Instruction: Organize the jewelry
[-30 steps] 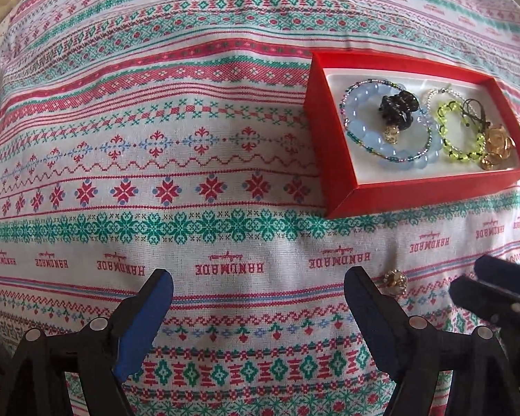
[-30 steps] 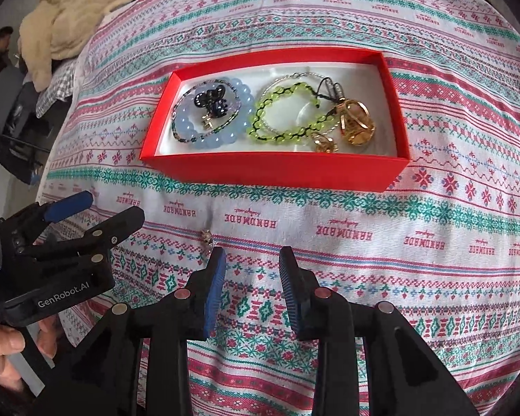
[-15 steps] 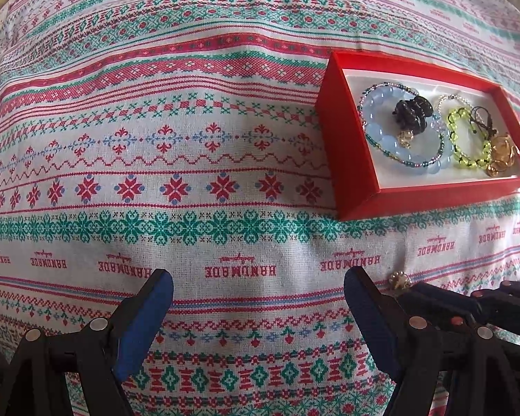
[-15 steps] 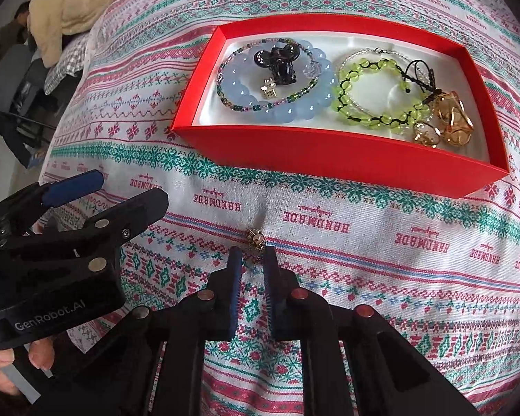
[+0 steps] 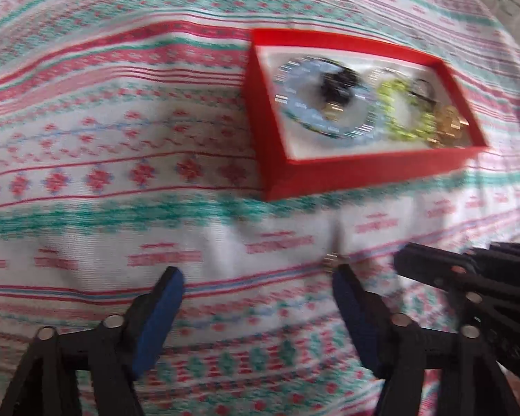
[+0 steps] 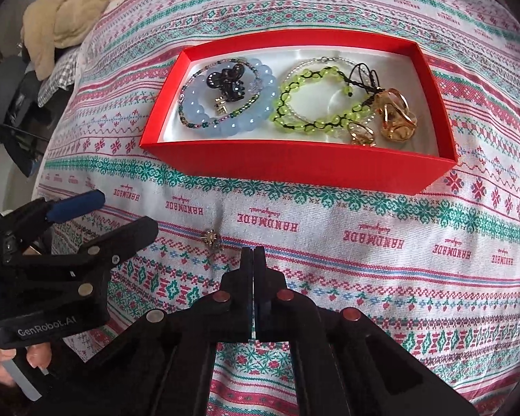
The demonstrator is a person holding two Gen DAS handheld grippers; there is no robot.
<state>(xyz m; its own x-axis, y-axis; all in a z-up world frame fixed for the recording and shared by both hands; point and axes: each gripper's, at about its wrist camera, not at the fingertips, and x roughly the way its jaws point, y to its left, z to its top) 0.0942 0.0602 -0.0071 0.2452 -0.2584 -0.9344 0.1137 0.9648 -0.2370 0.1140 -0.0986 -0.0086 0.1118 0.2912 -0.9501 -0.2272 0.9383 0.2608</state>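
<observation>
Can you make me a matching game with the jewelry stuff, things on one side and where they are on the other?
Things:
1. blue bead bracelet
2. green bead bracelet
3. gold ring
4. small loose charm

Places:
A. on the cloth, outside the box
B. right end of the red box
C. left end of the box
D. middle of the box

Pairs: 1-C, 2-D, 3-B, 4-A

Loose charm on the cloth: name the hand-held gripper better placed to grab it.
Probably the left hand-held gripper: jaws apart, closing, the charm at one fingertip, not between them. The right hand-held gripper is shut, empty, beside it.
</observation>
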